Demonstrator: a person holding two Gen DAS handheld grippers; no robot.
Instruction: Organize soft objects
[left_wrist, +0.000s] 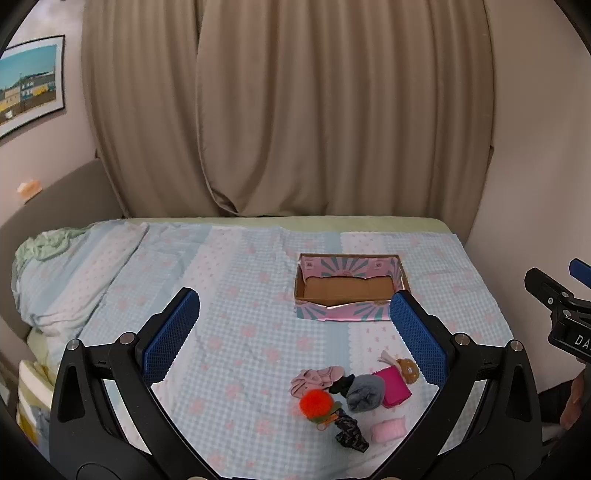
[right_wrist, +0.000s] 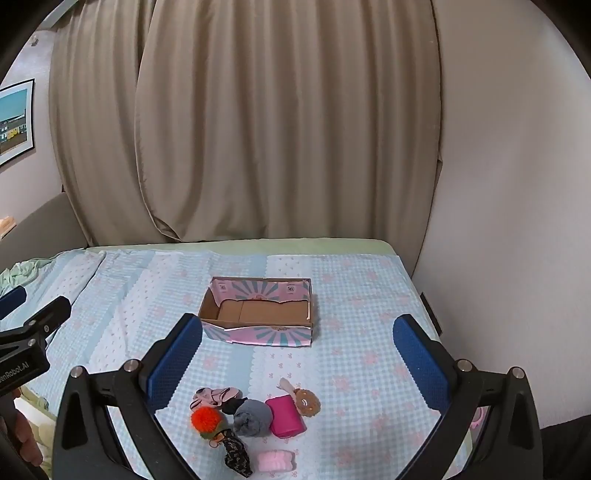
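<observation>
A heap of soft things lies on the bed near me: an orange pom-pom (left_wrist: 316, 403) (right_wrist: 205, 418), a grey rolled sock (left_wrist: 365, 392) (right_wrist: 253, 418), a magenta roll (left_wrist: 395, 386) (right_wrist: 286, 414), a small doll with brown hair (left_wrist: 406, 367) (right_wrist: 304, 400), a pink striped piece (left_wrist: 317, 376) (right_wrist: 216, 396), a dark patterned cloth (left_wrist: 351, 432) (right_wrist: 236, 456) and a pale pink roll (left_wrist: 388, 430) (right_wrist: 276, 460). Beyond them stands an empty pink cardboard box (left_wrist: 349, 308) (right_wrist: 258, 334). My left gripper (left_wrist: 295, 332) and right gripper (right_wrist: 297, 356) are open and empty, held above the heap.
The bed has a blue checked sheet (left_wrist: 240, 314) (right_wrist: 351, 350). A bunched blanket (left_wrist: 62, 273) lies at the left. Beige curtains (left_wrist: 288, 110) hang behind the bed and a wall (right_wrist: 517, 221) runs along its right side.
</observation>
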